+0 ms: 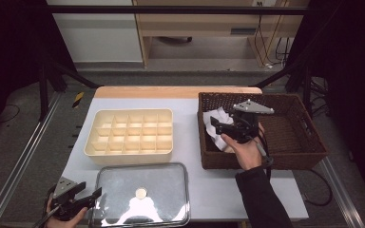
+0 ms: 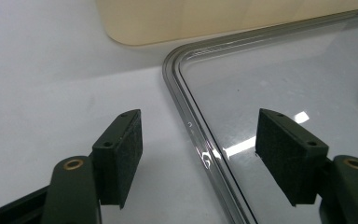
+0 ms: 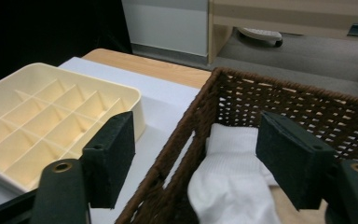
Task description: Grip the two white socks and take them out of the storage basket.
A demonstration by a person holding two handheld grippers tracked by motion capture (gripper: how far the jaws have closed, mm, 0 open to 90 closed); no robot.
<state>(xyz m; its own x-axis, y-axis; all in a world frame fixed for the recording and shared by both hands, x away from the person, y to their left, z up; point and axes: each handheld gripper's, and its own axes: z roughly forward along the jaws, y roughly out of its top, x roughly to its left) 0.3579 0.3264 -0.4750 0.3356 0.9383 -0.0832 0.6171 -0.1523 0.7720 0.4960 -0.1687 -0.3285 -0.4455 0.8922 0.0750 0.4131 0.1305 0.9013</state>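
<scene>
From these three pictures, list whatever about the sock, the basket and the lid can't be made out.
- White sock: right gripper view, its lower end is cut off by the bottom edge; high view, the right gripper covers part of it.
- Basket: high view, the floor under hand and gripper is hidden.
- Clear lid: left gripper view, its far side runs off the frame; glare hides its surface in the high view.

The white surface (image 1: 195, 185) carries a cream divider tray (image 1: 129, 131) beyond the left fingers, a clear lid (image 1: 141, 194) just beside them, and a wicker basket (image 1: 261, 159) beneath the right fingers
</scene>
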